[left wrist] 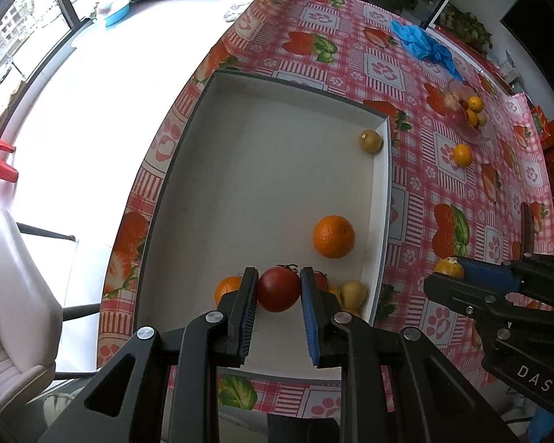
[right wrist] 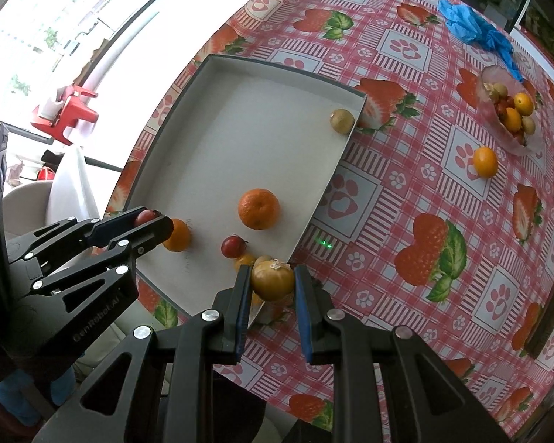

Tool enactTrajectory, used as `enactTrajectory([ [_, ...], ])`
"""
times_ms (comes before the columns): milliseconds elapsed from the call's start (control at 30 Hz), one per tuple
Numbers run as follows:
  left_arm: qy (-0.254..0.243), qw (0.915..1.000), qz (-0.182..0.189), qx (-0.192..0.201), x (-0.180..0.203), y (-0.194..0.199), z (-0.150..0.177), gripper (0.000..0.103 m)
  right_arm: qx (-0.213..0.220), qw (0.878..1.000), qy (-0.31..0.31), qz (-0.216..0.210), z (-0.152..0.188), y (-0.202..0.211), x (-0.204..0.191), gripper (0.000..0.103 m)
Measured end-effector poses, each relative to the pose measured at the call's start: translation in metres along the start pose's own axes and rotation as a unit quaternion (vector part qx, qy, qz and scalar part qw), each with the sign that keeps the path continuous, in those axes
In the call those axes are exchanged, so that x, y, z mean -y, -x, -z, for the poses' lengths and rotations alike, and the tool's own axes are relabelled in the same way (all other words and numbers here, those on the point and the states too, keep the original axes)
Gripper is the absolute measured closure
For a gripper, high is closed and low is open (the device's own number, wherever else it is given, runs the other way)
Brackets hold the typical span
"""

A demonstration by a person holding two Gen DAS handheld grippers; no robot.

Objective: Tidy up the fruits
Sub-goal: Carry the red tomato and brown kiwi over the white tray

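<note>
Covering the tabletop [right wrist: 406,192], a strawberry-print cloth carries the white tray [left wrist: 262,170] where fruit is being gathered. Over its near end, the left gripper [left wrist: 279,291] has jaws clenched on a red tomato [left wrist: 278,288], and the right gripper [right wrist: 271,282] clamps a yellowish fruit [right wrist: 272,280], likely for placing.

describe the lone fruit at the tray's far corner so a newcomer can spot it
Start at the big white tray on the strawberry tablecloth. Follow its right wall to the far corner: a small, dull olive-yellow round fruit sits there alone. The other tray fruits, orange or red, cluster at the near end.
</note>
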State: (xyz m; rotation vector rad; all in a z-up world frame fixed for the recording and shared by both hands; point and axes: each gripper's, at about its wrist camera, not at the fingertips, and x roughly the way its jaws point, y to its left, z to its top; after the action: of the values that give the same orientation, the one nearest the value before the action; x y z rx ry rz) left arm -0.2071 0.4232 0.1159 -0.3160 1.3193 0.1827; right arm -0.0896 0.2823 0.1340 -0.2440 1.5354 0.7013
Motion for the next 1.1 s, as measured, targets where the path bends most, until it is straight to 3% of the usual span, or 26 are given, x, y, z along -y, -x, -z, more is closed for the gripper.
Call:
enactTrajectory([
  [1100, 0.0, 1.0, -0.005, -0.007, -0.012, -0.007, -0.001, 0.078, -0.007, 1.0, -0.013, -0.005, -0.003, -0.013, -0.003, 0.079],
])
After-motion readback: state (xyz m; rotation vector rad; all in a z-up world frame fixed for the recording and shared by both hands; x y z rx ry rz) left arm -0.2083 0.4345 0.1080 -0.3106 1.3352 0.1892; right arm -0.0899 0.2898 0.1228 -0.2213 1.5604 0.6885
